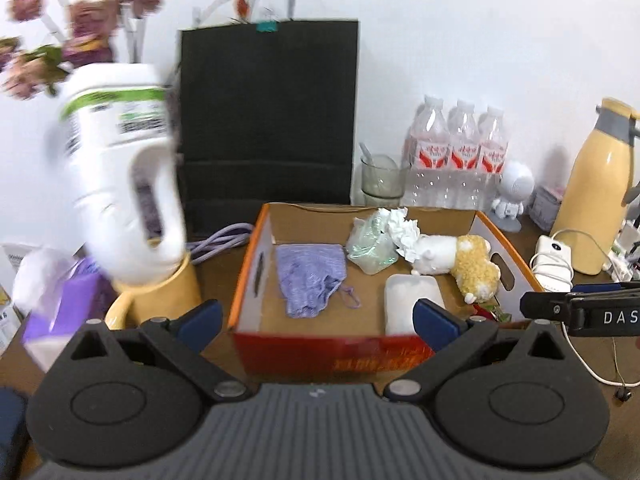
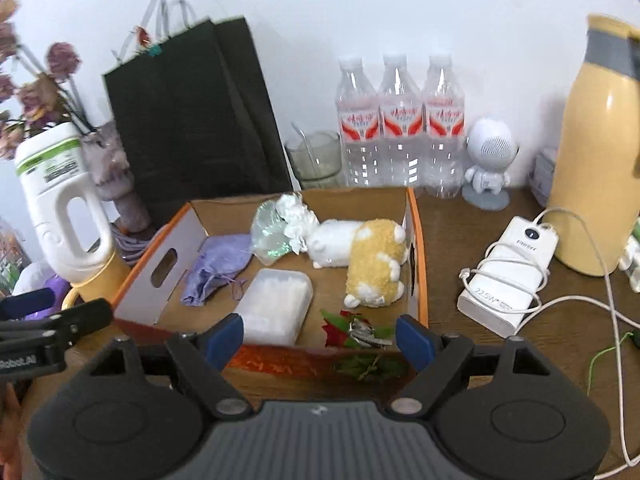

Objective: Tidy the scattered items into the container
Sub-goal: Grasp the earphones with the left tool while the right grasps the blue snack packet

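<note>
An open cardboard box (image 1: 256, 264) (image 2: 416, 236) with an orange rim stands on the brown table. Inside lie a purple cloth pouch (image 1: 310, 280) (image 2: 216, 266), a clear plastic wrapper (image 1: 370, 246) (image 2: 268, 236), crumpled white tissue (image 1: 404, 228) (image 2: 296, 216), a white and yellow plush toy (image 1: 472, 264) (image 2: 368, 264), a translucent white case (image 1: 400, 300) (image 2: 276, 304) and a red and green item with metal keys (image 2: 356, 332). My left gripper (image 1: 318, 322) is open and empty just before the box front. My right gripper (image 2: 320, 338) is open and empty over the box's near edge.
Left of the box a white jug (image 1: 120, 172) (image 2: 60, 200) stands on a yellow mug (image 1: 160, 296), next to a purple tissue pack (image 1: 68, 308). Behind are a black paper bag (image 1: 268, 120) and water bottles (image 2: 400, 120). At the right are a white power bank (image 2: 504, 276) with cable and a yellow flask (image 2: 592, 160).
</note>
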`<control>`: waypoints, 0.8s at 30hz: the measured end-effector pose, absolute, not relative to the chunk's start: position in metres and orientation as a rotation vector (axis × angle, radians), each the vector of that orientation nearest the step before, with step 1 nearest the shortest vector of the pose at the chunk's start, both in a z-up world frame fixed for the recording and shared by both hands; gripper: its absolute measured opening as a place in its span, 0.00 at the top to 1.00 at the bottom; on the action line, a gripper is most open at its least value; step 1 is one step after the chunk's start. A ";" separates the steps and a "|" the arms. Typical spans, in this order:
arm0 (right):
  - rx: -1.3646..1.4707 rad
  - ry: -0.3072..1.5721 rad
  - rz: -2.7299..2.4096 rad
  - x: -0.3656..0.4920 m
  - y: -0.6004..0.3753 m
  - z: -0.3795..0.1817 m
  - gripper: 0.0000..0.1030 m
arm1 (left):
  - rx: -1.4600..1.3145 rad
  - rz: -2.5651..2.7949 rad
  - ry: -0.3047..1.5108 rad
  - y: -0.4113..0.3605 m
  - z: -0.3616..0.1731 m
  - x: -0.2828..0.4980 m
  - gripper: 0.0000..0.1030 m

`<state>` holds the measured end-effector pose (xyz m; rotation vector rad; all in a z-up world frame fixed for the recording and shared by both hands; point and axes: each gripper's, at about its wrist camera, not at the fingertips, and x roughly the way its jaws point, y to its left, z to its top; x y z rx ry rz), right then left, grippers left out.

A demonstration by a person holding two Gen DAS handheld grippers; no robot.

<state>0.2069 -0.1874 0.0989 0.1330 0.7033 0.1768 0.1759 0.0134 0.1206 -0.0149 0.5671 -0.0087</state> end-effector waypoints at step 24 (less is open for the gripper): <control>0.191 0.555 0.191 -0.010 -0.180 0.014 0.15 | 0.065 -0.079 0.408 -0.013 0.032 -0.016 0.00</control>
